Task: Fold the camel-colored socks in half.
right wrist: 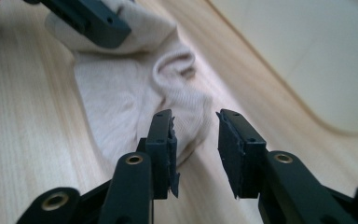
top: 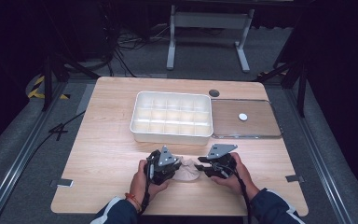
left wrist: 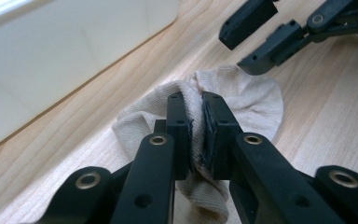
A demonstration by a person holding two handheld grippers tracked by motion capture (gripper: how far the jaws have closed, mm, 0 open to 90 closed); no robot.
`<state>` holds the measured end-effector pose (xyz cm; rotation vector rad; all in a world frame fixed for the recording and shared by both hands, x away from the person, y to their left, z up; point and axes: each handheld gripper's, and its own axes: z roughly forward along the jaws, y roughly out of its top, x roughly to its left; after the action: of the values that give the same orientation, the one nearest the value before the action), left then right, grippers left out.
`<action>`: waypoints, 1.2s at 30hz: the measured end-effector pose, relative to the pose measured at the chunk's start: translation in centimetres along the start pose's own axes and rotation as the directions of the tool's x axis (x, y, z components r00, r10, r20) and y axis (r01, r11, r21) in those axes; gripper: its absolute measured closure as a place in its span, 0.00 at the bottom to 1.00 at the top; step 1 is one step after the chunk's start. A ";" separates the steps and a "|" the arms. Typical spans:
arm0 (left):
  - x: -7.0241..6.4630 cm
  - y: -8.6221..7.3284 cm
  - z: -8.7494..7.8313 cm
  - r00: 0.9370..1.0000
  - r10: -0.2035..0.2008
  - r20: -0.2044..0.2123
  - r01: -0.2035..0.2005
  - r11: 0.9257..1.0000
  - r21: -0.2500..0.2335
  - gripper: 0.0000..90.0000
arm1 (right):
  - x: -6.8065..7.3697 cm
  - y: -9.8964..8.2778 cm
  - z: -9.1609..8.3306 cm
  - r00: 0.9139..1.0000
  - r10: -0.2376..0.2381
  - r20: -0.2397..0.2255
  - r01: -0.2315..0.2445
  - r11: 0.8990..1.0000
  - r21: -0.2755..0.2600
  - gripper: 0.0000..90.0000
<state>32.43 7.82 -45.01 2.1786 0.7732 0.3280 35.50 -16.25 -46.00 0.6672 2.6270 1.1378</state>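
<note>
A: Where is the beige sock [top: 186, 170] found?
B: On the table [top: 107, 140], near its near edge, between the two grippers, in front of the white compartment tray [top: 171, 116].
A: How is it gripped?
B: A fold is clamped by the left gripper [left wrist: 196, 135]. The right gripper [right wrist: 196, 154] is held with jaws apart, nothing pinched.

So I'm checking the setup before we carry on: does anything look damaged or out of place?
The rubber pads on the right gripper look frayed, with ragged edges. The beige sock lies bunched on the table, pinched by the left gripper. The white divided box sits square and looks empty.
</note>
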 end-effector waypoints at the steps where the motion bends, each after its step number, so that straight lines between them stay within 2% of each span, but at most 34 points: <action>1: 0.0 0.0 0.0 1.000 0.004 -0.006 -0.004 1.000 0.004 0.91 | -0.1 -0.3 0.1 1.000 0.014 -0.009 -0.013 1.000 0.007 0.73; 3: -0.1 0.1 0.1 1.000 -0.006 -0.004 0.006 1.000 0.000 0.91 | 0.0 -0.4 0.5 1.000 0.018 -0.009 -0.018 1.000 0.019 0.73; 9: -0.6 0.4 0.5 1.000 0.006 0.004 -0.006 1.000 0.000 0.92 | -0.1 -0.6 1.2 0.999 0.038 -0.013 -0.037 0.999 0.038 0.72; 14: -0.8 0.9 0.6 1.000 0.029 0.011 -0.029 1.000 -0.005 0.92 | 0.1 -0.4 1.3 1.000 0.022 -0.006 -0.022 0.999 0.038 0.72; 20: -1.1 1.0 1.2 1.000 0.019 0.017 -0.019 1.000 -0.012 0.92 | 0.1 -0.4 1.4 1.000 0.016 -0.006 -0.016 0.999 0.040 0.73; 29: -2.0 0.7 2.4 0.999 0.027 0.019 -0.028 1.000 0.009 0.92 | -0.4 -0.4 1.5 0.999 0.033 -0.033 -0.031 0.999 0.044 0.70; 30: -2.1 0.6 2.6 0.999 0.045 0.017 -0.045 0.999 0.014 0.92 | -0.4 -0.4 1.4 0.999 0.032 -0.033 -0.031 0.998 0.048 0.70; 34: -2.3 0.4 3.2 0.999 0.039 0.017 -0.040 0.999 0.025 0.90 | -0.4 -0.4 1.4 0.999 0.026 -0.030 -0.024 0.998 0.050 0.70; 36: -2.4 0.1 3.5 0.998 0.030 0.046 -0.031 0.999 0.021 0.86 | -0.5 -0.4 1.4 0.999 0.022 -0.029 -0.021 0.999 0.049 0.69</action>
<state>32.22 4.25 -47.21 2.2122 0.7216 0.2860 36.29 -15.80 -47.26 0.6950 2.6868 1.1012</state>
